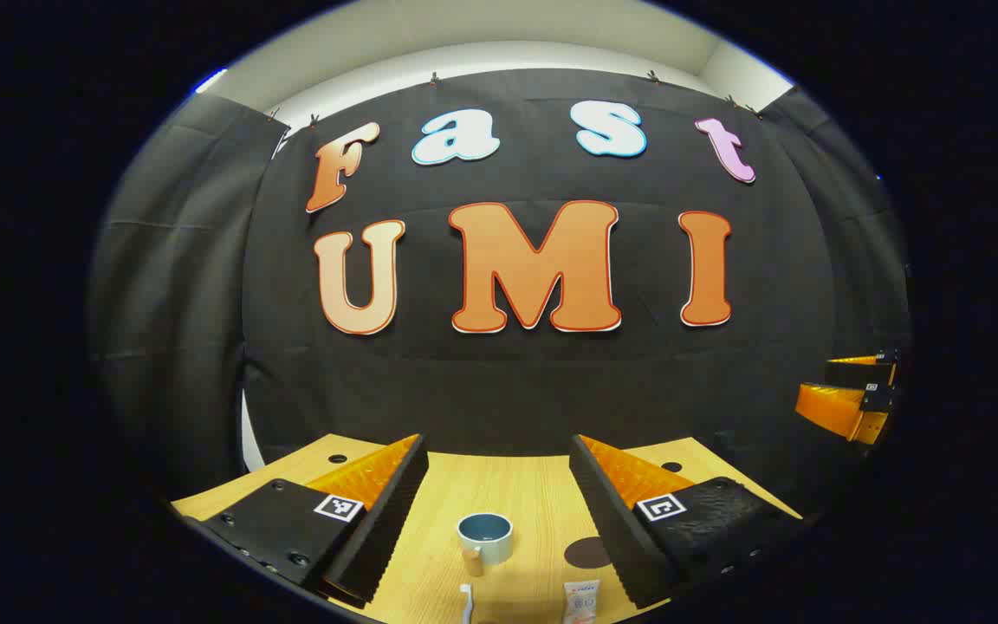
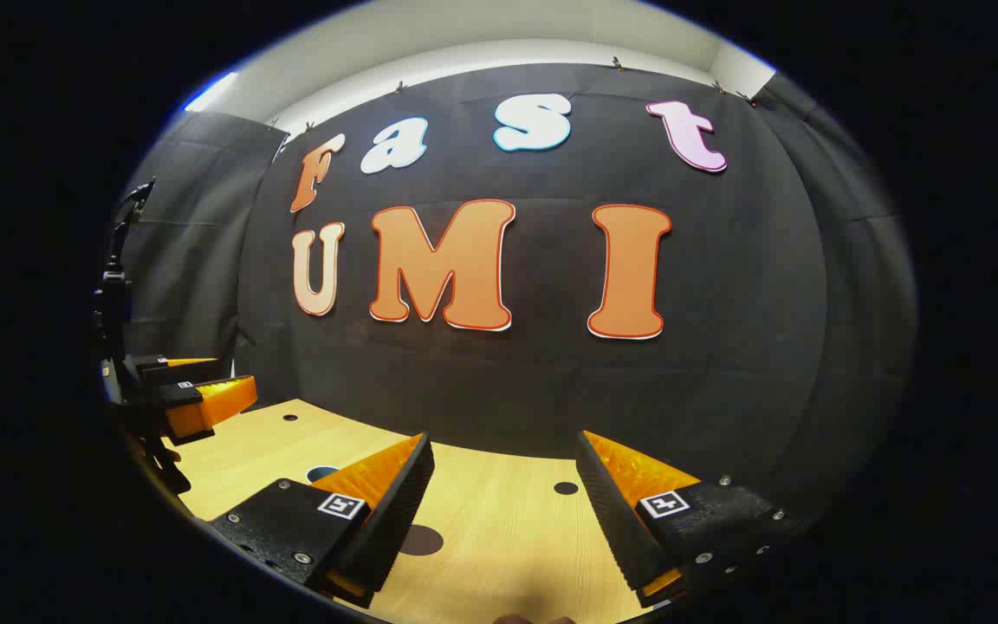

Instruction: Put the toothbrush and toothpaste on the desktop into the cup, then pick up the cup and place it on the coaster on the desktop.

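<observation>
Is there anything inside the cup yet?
The cup looks empty: you can see its blue inside near the top, but not the bottom. The toothbrush and toothpaste lie on the table in front of it.

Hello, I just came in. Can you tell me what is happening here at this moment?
A person holds one tool in each hand above a wooden desktop. Both the left tool and the right tool are open and hold nothing. The cup stands empty on the desktop, with the toothbrush and toothpaste lying in front of it. The dark round coaster lies bare to the cup's right. Nothing is in the cup yet.
</observation>
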### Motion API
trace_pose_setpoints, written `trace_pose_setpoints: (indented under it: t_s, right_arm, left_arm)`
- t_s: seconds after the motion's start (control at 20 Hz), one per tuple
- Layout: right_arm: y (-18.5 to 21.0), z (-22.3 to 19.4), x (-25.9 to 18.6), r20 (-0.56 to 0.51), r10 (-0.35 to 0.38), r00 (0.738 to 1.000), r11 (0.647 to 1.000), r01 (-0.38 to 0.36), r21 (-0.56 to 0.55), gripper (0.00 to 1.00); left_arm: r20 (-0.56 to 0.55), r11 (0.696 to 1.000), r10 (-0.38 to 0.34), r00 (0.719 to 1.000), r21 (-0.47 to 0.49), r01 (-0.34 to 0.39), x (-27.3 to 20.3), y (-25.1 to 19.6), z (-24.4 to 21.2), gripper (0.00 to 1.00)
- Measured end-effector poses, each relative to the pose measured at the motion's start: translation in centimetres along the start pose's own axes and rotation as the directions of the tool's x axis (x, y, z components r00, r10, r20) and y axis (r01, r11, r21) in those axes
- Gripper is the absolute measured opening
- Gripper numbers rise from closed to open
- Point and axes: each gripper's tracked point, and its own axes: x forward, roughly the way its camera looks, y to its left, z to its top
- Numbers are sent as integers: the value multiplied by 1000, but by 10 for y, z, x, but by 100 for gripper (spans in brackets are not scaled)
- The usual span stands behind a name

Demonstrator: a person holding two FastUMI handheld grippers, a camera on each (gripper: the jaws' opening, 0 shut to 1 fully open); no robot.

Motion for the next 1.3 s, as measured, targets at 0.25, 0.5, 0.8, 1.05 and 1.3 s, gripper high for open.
trace_pose_setpoints:
  t_s: [0.25,0.5,0.8,1.05,1.3]
  right_arm:
    - [18,9,-4,-5,-72,997,997,72,-4,99]
    - [48,11,-11,-31,-109,994,994,108,-20,99]
    - [71,13,-17,-50,-116,992,993,114,-40,99]
    - [84,-19,-12,-134,-109,985,994,105,-33,99]
    - [101,-63,-9,-270,-51,962,999,51,-8,99]
  left_arm:
    - [-15,998,-66,998,2,66,21,6,-9,99]
    - [-6,989,-146,989,10,146,42,3,-10,98]
    - [15,988,-152,988,22,151,55,21,-9,98]
    - [-26,992,-124,992,26,124,55,37,-25,98]
    - [-137,994,-99,986,38,105,45,41,-69,98]
